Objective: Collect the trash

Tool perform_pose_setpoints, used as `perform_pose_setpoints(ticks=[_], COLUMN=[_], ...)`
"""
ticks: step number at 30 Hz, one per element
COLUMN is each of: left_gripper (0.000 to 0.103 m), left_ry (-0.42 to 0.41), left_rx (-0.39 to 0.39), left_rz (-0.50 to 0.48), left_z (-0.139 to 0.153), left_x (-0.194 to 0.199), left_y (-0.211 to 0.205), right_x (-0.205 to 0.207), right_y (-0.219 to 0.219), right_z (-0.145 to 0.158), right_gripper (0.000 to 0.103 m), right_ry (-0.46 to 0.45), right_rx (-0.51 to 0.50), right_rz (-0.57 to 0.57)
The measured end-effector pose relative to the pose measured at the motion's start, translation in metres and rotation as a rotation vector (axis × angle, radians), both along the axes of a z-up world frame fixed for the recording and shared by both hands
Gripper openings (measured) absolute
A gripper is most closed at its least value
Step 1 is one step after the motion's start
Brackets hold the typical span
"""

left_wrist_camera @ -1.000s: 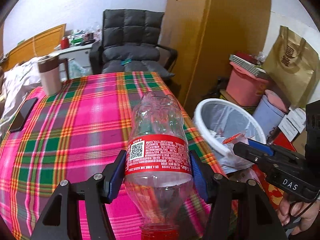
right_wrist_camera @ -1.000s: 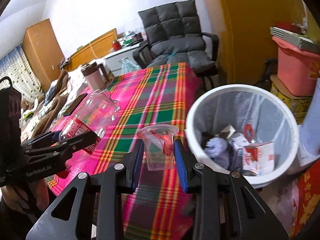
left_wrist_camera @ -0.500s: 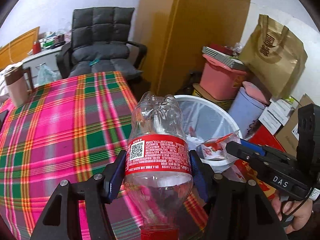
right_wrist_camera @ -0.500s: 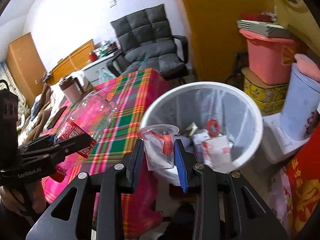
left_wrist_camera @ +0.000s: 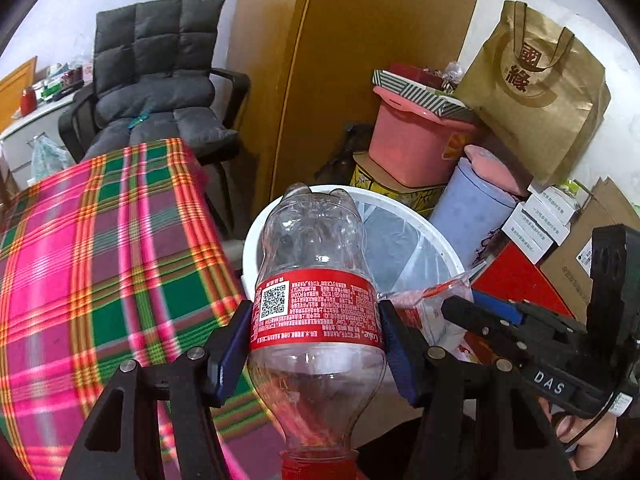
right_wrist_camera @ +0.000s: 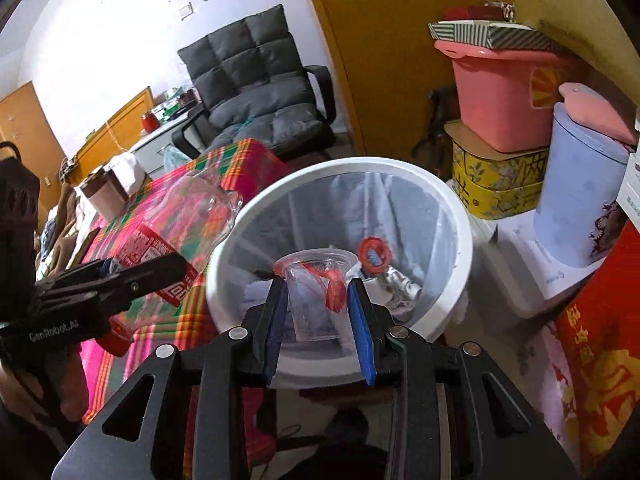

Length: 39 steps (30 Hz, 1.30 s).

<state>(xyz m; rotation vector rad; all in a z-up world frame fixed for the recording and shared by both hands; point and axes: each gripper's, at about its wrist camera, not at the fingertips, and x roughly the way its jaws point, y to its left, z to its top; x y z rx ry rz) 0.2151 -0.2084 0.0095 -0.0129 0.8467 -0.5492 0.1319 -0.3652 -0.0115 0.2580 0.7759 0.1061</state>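
In the left wrist view the desk [left_wrist_camera: 100, 248] with its pink and green checked cloth fills the left side. The left claw [left_wrist_camera: 316, 340] points downward at a slant and is clenched on the clear plastic bottle [left_wrist_camera: 316, 280], its blue pads pressing both sides of the red label; the red cap end faces the camera and the bottom faces away. The bottom of the bottle now overlaps the near rim of the white trash bin [left_wrist_camera: 432, 240]. One second ago the bottle was over the checked cloth and the bin stood well to its right, so this hand has travelled toward the right.

To the right of the bottle, the right claw [left_wrist_camera: 460, 308] comes in from the side, with part of the person's hand [left_wrist_camera: 584, 436] under it.

In the right wrist view the left claw [right_wrist_camera: 168, 268] with the bottle [right_wrist_camera: 192, 216] is at the left, over the desk edge [right_wrist_camera: 248, 160], just beside the bin rim. In the middle the right claw [right_wrist_camera: 318, 300] tilts down and grasps a clear plastic cup [right_wrist_camera: 316, 292] with a red scrap inside. The cup is above the open bin [right_wrist_camera: 456, 240], which holds other trash. One second ago this cup was over the cloth, left of the bin.
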Motion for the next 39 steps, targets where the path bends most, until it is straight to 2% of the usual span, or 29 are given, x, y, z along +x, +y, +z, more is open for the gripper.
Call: perform_pose_setpoints(ticks=[11,18,29,39], left_gripper=[0.061,0.062,0.062,0.062], left_ry=[0.069,0.072,0.032,-0.008], left_rx=[0.011,0.0,-0.031,-0.008], left_rz=[-0.013,-0.021,0.002,0.022], left_z=[-0.023,-0.03,-0.014,0.0], left_x=[0.04,0.051,0.04,0.0], left_y=[-0.021,-0.028,-0.01,0.01], right_x=[0.021,0.031,0.018,-0.007], right_y=[-0.013,-0.014,-0.008,0.011], right_z=[-0.015,-0.018,-0.008,0.009], right_gripper=[0.034,0.034,0.035,0.037], right_ry=[0.057,0.071,0.038,-0.004], right_rx=[-0.025,-0.049,-0.046,-0.057], right_rz=[-0.016,-0.024,-0.025,-0.001])
